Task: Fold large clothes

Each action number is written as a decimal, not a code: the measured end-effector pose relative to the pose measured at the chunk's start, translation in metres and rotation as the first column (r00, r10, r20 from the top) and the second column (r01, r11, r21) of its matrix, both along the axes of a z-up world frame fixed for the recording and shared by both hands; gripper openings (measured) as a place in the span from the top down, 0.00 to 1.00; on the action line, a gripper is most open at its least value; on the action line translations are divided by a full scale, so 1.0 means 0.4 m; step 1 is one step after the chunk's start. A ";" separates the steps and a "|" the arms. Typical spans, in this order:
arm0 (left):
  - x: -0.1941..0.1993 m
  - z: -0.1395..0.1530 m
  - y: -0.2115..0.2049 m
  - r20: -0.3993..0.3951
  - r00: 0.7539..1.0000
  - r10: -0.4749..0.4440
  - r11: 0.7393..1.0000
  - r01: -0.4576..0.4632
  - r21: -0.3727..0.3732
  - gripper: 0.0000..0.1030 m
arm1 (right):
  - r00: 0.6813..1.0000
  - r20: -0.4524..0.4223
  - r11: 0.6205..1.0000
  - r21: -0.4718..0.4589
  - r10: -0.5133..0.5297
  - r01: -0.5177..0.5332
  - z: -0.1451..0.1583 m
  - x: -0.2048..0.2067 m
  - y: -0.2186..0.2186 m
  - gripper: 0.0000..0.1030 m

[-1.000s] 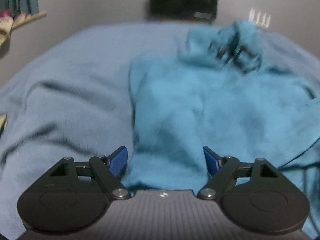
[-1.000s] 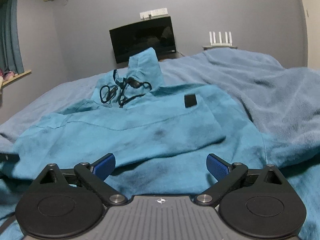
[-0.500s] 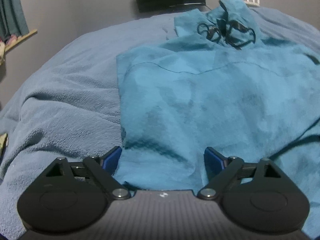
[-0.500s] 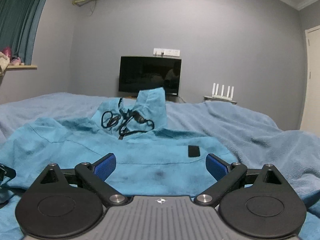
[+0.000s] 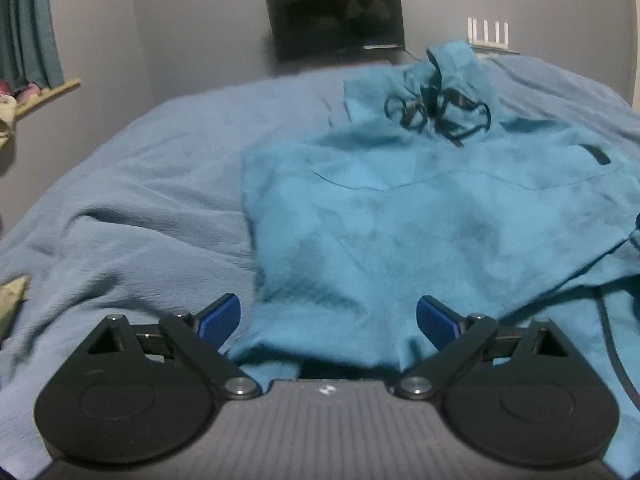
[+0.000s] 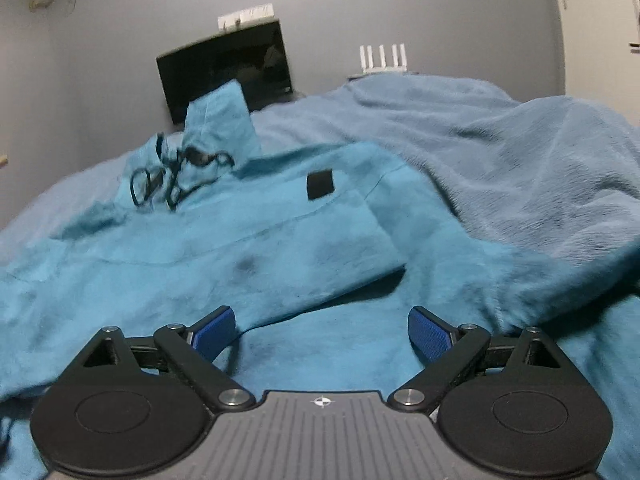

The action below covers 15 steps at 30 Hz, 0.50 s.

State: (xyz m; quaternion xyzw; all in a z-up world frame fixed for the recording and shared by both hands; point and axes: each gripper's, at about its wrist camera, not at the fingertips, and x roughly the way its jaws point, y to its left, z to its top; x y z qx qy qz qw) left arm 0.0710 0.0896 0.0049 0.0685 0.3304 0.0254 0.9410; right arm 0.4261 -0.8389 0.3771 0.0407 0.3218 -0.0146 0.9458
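Note:
A teal hoodie lies spread on the bed, hood and black drawstrings at the far end. My left gripper hovers over its near left edge; its jaws are opening, and the cloth under them is not pinched. In the right wrist view the hoodie shows a folded-over flap with a black patch. My right gripper stands open just above the cloth below that flap, holding nothing.
A light blue blanket covers the bed and bunches up at the right. A black screen and a white router stand by the grey back wall. A curtain and window ledge are at the left.
The left gripper's jaws have spread wider and it has pulled back and up from the hoodie. The right wrist view swung up toward the wall, then dipped back down and rolled.

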 end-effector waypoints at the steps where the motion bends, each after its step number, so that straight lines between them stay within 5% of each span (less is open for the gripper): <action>1: -0.022 0.013 0.003 -0.001 1.000 0.004 1.000 -0.004 0.001 0.08 | 1.000 0.019 1.000 0.023 -0.005 0.004 0.017 -0.017 -0.008 0.07; 8: -0.180 0.132 0.082 -0.093 0.992 -0.081 0.976 0.059 -0.210 0.08 | 0.979 0.185 0.984 0.134 0.090 -0.116 0.226 -0.162 -0.069 0.01; 15: -0.376 0.263 0.127 -0.066 0.977 -0.202 0.977 0.197 -0.077 0.08 | 0.945 0.182 0.962 -0.094 0.270 -0.257 0.420 -0.336 -0.124 0.01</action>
